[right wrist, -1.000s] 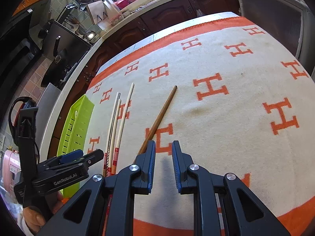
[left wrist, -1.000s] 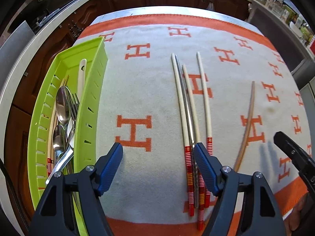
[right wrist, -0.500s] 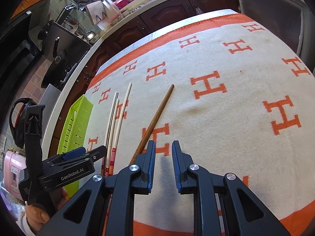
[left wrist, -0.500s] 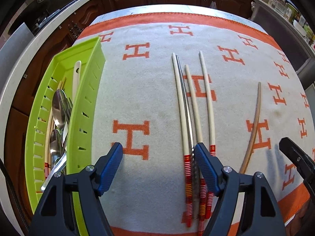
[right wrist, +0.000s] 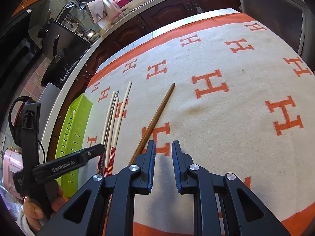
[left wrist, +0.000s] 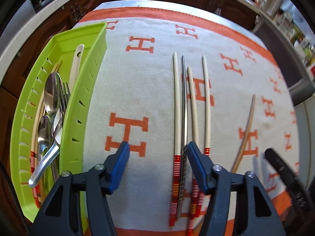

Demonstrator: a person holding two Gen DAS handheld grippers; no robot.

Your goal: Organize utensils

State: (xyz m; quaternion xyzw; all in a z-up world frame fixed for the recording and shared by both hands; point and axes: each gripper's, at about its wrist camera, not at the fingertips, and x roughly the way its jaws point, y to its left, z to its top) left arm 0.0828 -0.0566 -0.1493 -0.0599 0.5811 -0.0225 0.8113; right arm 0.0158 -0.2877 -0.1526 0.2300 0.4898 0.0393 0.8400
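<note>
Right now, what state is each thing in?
left gripper: open, jaws just closing in over the chopsticks
right gripper: narrowly open, empty
green tray: holding cutlery
striped chopsticks: flat on the cloth
brown chopstick: flat, alone

Cream woven cloth (left wrist: 137,90) with orange H motifs and orange border, lime-green slotted plastic tray (left wrist: 78,118), pale chopsticks (left wrist: 177,108) with red-and-yellow striped ends, brown wooden chopstick (right wrist: 157,114), blue gripper pads (left wrist: 120,165)
</note>
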